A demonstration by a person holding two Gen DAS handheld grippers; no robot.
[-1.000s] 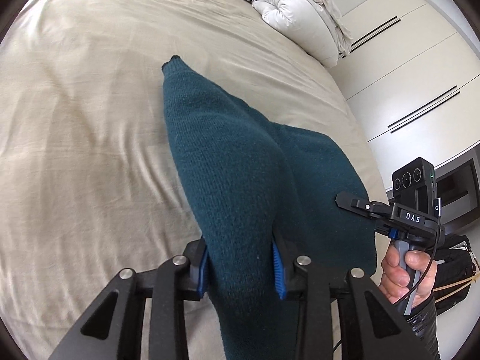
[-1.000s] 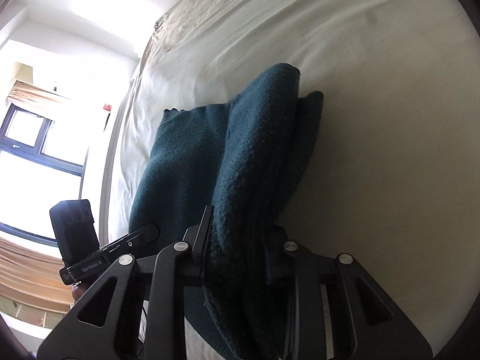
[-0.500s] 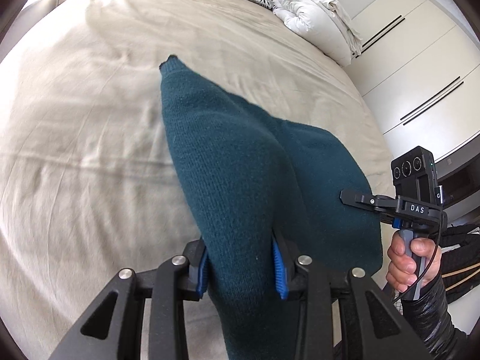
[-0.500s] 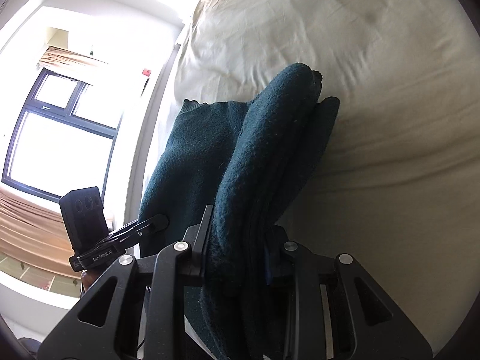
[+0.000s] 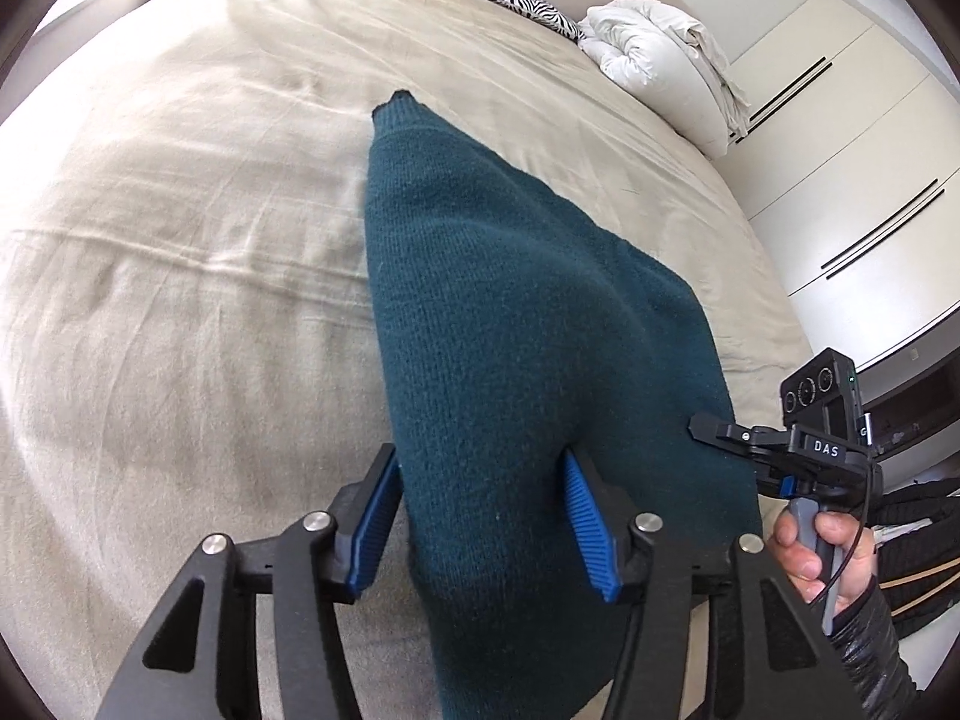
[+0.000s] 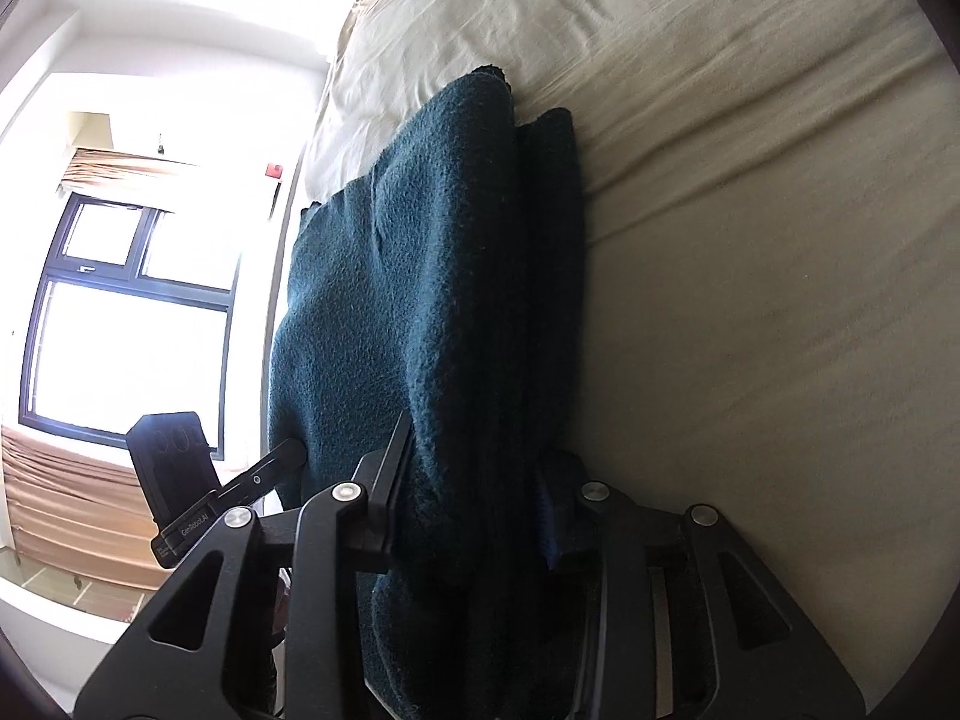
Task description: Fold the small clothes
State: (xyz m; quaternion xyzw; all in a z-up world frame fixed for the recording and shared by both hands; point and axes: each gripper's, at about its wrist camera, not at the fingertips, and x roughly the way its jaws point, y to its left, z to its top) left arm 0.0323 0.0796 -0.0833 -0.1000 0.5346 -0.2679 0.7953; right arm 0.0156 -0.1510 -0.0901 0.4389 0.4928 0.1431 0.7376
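Observation:
A dark teal knitted sweater [image 5: 510, 300] lies folded lengthwise on the beige bed sheet [image 5: 180, 240], with one cuff pointing away. My left gripper [image 5: 478, 462] straddles its near end. Its jaws are opening, both blue pads [image 5: 372, 516] show bare, and the cloth sits loosely between them. In the right wrist view the sweater [image 6: 420, 270] forms a thick ridge running away over the sheet [image 6: 750, 240]. My right gripper [image 6: 474, 450] is opening around that ridge, and its right pad stands just off the cloth. Each view also shows the other gripper at the sweater's edge.
A white bundled duvet [image 5: 660, 60] and a zebra-print pillow [image 5: 510, 0] lie at the head of the bed. White wardrobe doors [image 5: 840, 150] stand on the right. A hand [image 5: 822, 546] holds the right gripper's handle. A bright window [image 6: 120, 330] lies beyond the bed's edge.
Both grippers carried the sweater's end across the bed and lowered it. The left jaws then spread wide off the cloth, and the right jaws have loosened a little.

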